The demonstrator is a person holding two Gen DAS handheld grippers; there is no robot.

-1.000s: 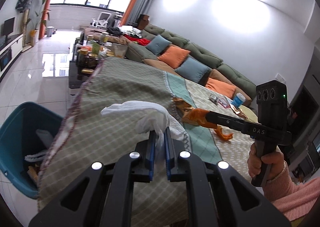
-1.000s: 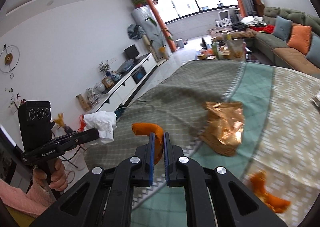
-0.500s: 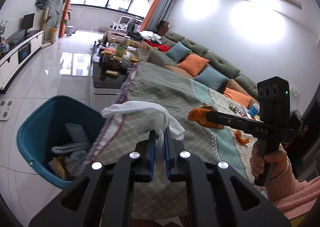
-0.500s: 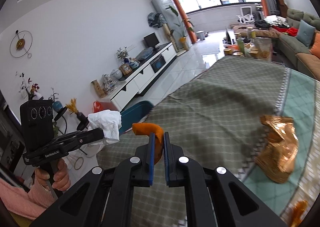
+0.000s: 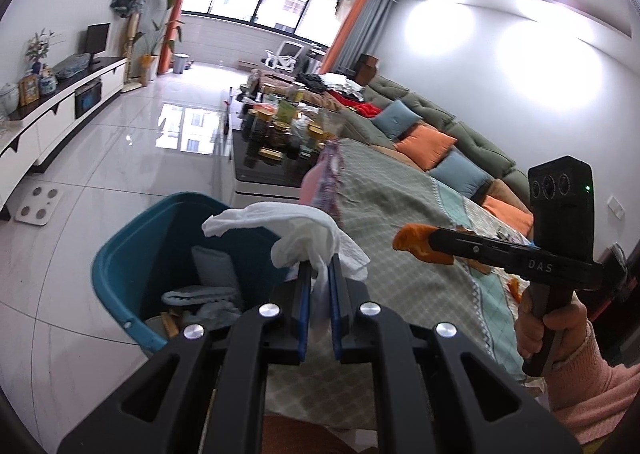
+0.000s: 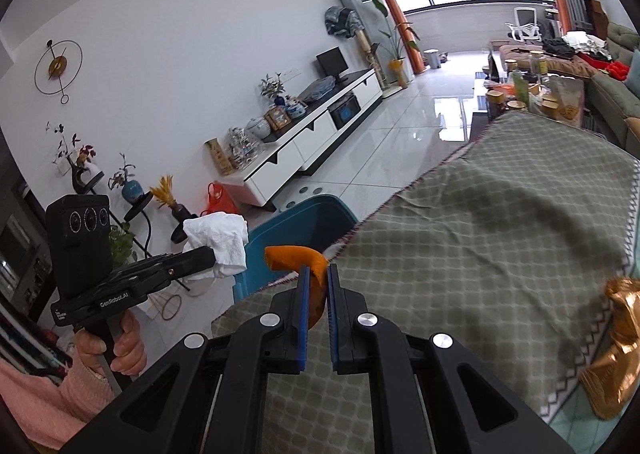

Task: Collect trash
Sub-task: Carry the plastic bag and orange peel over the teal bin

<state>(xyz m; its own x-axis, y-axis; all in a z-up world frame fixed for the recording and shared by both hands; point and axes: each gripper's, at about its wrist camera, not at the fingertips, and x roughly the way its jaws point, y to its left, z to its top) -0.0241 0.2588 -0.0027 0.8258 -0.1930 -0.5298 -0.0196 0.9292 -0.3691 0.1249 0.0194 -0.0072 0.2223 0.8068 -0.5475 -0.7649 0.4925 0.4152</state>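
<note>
My left gripper [image 5: 318,266] is shut on a crumpled white tissue [image 5: 296,228] and holds it over the near rim of the teal trash bin [image 5: 132,246], which holds paper scraps. My right gripper [image 6: 316,278] is shut on a curled orange peel [image 6: 298,258] above the table's left edge, close to the bin [image 6: 308,213]. The right gripper with the peel [image 5: 416,242] shows at the right of the left wrist view. The left gripper with the tissue [image 6: 220,238] shows at the left of the right wrist view.
The table wears a green patterned cloth [image 6: 480,234]. A crinkled gold wrapper [image 6: 616,350] lies at its right. More orange peel [image 5: 514,288] lies on the cloth. A glass coffee table with jars [image 5: 276,133] and a sofa [image 5: 440,141] stand beyond.
Both grippers have swung left off the table toward the bin, each still holding its trash. The tissue now hangs over the bin's rim.
</note>
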